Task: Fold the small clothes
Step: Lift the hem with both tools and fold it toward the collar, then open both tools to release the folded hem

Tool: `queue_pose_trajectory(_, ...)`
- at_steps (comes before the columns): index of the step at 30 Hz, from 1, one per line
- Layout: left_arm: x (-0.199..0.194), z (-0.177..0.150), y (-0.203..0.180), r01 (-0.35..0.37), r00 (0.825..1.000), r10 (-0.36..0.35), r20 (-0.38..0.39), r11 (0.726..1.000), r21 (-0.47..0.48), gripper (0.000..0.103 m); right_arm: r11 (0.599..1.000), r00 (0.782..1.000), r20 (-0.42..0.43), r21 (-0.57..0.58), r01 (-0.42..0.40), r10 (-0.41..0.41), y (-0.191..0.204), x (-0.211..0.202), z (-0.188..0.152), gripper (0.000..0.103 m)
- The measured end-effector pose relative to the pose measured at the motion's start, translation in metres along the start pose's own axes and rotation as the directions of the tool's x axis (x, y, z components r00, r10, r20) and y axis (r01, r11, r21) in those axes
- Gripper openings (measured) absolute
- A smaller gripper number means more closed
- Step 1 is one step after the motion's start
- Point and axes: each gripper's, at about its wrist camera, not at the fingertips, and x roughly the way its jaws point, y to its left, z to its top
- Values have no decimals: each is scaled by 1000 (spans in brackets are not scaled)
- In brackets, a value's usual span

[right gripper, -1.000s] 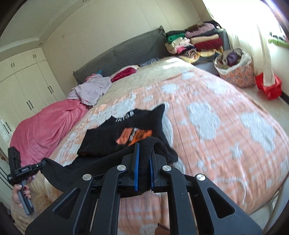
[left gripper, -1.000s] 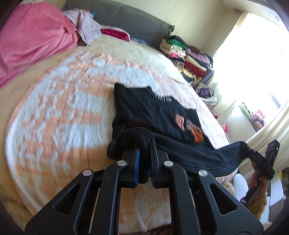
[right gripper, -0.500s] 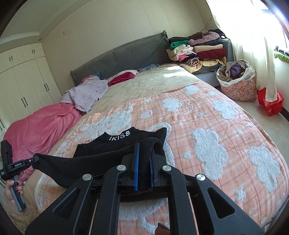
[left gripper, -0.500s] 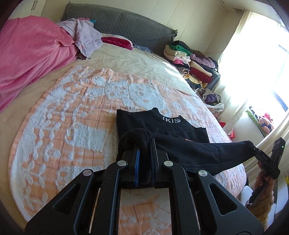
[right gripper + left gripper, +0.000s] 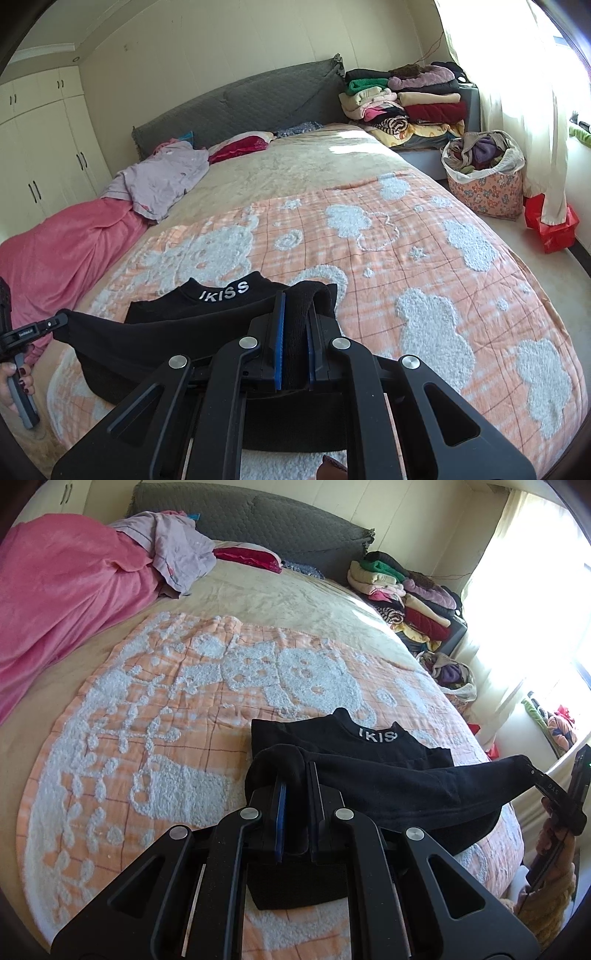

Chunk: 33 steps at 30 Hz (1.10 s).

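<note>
A black knit garment with a white-lettered collar (image 5: pixel 369 775) lies folded over on the orange-and-white patterned blanket (image 5: pixel 166 709) that covers the bed, its near edge lifted and stretched taut between two grippers; the left gripper (image 5: pixel 295 786) is clamped on one corner of that edge and the right gripper (image 5: pixel 295 325) pinches the other, blue pads pressed against the cloth on both sides. Compared with a second ago, the orange print on the garment's front has vanished under the raised hem, and the lettered collar (image 5: pixel 225 291) now faces the cameras; the folded-over edge has travelled up toward the collar, though part of the garment's upper layer still shows beyond it. In the left wrist view the right gripper appears at the far right, holding its corner off the edge of the bed; a pink blanket (image 5: pixel 62 602) is heaped at the bed's left side, a lilac garment (image 5: pixel 162 181) rests near the grey padded headboard (image 5: pixel 240 107), and a stack of folded clothes (image 5: pixel 402 103) sits beyond the bed beside a floral laundry bag (image 5: pixel 484 181).
</note>
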Motion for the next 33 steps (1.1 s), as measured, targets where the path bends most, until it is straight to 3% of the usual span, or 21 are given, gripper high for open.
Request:
queue_pose_trajectory(16,64,9,17,-55,996,55,-68,998,2,4,998,993,-100,13,62,-60,-12,67,-3,8)
queue_pose_trajectory(25,76,7,20,-72,994,72,-84,997,10,6,994,985,-139,23,105,-101,-18,88,-14,9)
queue_pose_trajectory(28,78,5,23,-76,993,76,-86,997,9,7,993,983,-142,10,121,-119,-17,90,-16,19)
queue_pose_trajectory(29,79,5,23,-83,993,84,-85,996,11,9,990,982,-133,1,139,-137,-16,89,-17,28)
queue_pose_trajectory(30,80,5,23,-96,992,96,-80,995,15,17,988,981,-116,-9,156,-156,-16,86,-17,47)
queue_pose_trajectory(31,78,5,23,-124,990,125,-65,992,26,23,985,980,-99,-16,169,-170,-16,83,-17,55)
queue_pose_trajectory(33,73,7,25,-136,989,137,-47,990,30,28,984,980,-84,-22,179,-181,-16,78,-17,55)
